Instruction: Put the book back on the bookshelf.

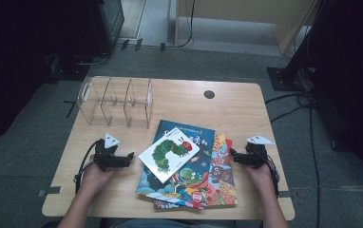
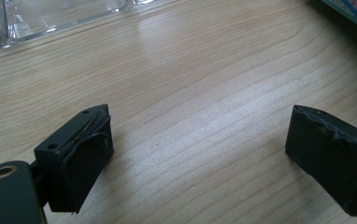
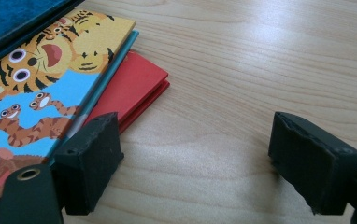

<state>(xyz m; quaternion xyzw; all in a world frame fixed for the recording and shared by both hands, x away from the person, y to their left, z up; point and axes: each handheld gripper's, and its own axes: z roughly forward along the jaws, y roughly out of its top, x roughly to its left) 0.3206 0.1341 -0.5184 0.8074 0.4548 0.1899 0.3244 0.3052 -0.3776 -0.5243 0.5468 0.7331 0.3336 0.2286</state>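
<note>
Nearest the camera, the pile of picture books (image 1: 189,173) lies on the counter (image 1: 227,109) between both grippers, the right gripper (image 1: 239,158), jaws apart and empty, just beside its edge, the left gripper (image 1: 122,159) likewise spread, slightly farther off.

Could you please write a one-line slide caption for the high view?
Two open hand-held tongs, left and right, flank a stack of colourful picture books near a clear acrylic divider rack on a wooden table.
</note>
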